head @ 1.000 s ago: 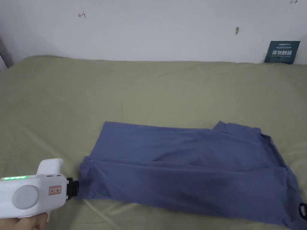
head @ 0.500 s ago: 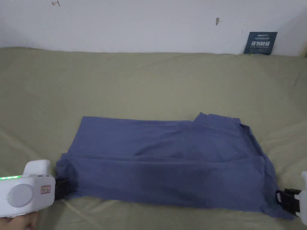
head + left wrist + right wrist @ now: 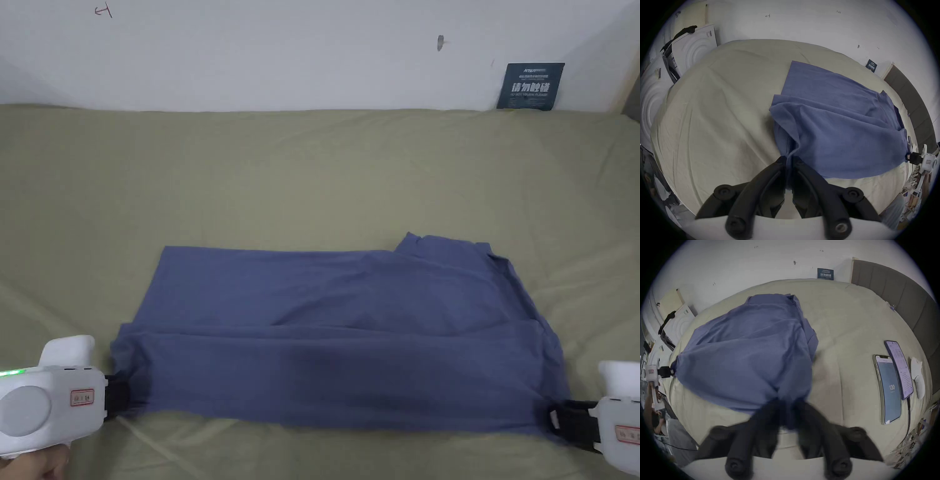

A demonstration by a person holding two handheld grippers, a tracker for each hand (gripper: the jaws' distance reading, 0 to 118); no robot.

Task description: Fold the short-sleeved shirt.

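Pinching shirt [image 3: 337, 337], both fingers [image 3: 781, 164] closed.

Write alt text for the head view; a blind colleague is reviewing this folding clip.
A blue short-sleeved shirt lies partly folded lengthwise on an olive-green bed sheet, with a handheld claw gripping each near corner: the left claw at the left end and the right claw at the right. A white wall runs behind the bed.

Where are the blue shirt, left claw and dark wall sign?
Blue short-sleeved cotton shirt [image 3: 350, 325]: head view, mid-body fabric.
Left claw [image 3: 789, 160]: left gripper view, between fingertips.
Dark rectangular wall sign [image 3: 530, 86]: head view, sign's centre.
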